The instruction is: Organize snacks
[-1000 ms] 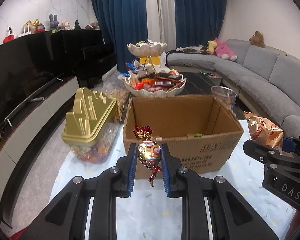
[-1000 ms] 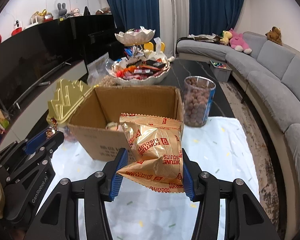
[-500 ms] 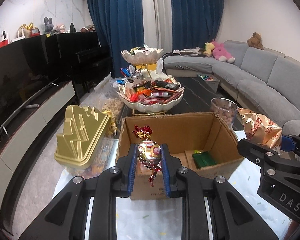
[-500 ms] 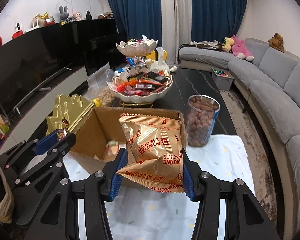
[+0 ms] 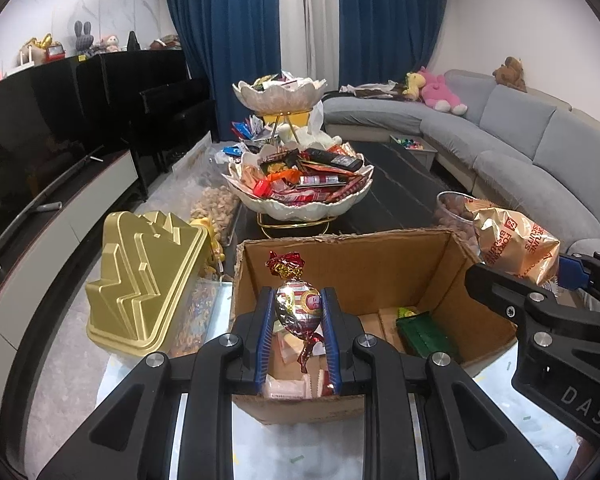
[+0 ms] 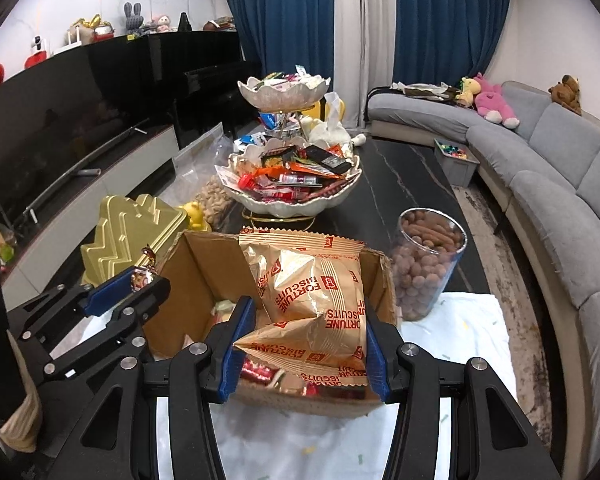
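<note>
Left wrist view: left gripper [image 5: 299, 322] clamps the upright wrapped candy [image 5: 298, 309] over the cardboard box [image 5: 340, 248]; at 3 o'clock, right gripper [image 6: 300, 340] pinches the biscuit bag [image 6: 312, 300].

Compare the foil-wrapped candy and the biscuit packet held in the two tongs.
The candy is small, egg-shaped, with twisted ends; the biscuit packet is a large, flat gold pouch with red print. The candy barely spreads the left tongs; the packet fills the right tongs. Both are held above the cardboard box.
</note>
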Demonstrator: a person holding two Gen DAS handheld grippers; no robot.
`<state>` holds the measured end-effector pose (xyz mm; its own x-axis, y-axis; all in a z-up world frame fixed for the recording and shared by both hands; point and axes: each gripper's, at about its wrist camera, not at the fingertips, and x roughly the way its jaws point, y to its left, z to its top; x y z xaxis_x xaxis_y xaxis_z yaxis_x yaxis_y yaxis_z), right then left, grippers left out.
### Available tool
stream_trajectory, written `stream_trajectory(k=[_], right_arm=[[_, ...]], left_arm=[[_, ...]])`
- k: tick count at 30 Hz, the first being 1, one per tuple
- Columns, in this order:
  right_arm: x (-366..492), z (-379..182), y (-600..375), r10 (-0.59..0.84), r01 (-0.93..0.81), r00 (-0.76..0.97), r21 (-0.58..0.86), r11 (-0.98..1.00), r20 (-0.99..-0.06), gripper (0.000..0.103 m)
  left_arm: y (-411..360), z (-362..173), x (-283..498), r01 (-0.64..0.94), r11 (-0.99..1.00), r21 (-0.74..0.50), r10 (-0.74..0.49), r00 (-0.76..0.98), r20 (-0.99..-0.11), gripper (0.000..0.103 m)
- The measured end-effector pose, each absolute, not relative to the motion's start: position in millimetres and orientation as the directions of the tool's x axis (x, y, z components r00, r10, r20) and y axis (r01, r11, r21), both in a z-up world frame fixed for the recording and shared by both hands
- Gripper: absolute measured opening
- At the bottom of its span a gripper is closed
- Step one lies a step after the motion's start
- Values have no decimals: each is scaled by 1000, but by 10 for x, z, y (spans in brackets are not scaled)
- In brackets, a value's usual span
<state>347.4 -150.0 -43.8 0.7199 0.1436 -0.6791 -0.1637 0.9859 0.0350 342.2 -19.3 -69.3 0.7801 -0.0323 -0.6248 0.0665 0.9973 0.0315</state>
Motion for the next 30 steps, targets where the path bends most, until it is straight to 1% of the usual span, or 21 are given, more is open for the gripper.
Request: stream_trajectory(k=[20, 25, 27, 28, 29, 30], right_arm=[[4023, -799, -1415, 148, -183, 619, 42, 982, -772, 52], [4076, -797, -1402, 161, -198, 605, 48, 979, -780, 53], [4075, -774, -1426, 152, -193, 609, 41, 980, -778, 56], [4078, -763, -1435, 150, -189, 611, 40, 981, -778, 61], [4075, -751, -1454, 140, -178, 615, 37, 983, -776, 66], [4079, -740, -1470, 134, -170, 618, 35, 985, -775, 69]], left_arm=[[-102, -972, 3872, 94, 995, -14, -76, 701, -709, 24], [-132, -959, 3918, 109, 994, -7, -81, 694, -715, 25], [-135, -938, 3907, 114, 993, -7, -84, 695, -714, 37], [-130, -932, 3907, 111, 994, -8, -83, 696, -713, 45], [-111, -918, 3891, 98, 995, -5, -72, 701, -710, 49], [-98, -910, 3885, 94, 996, -6, -70, 703, -708, 51]])
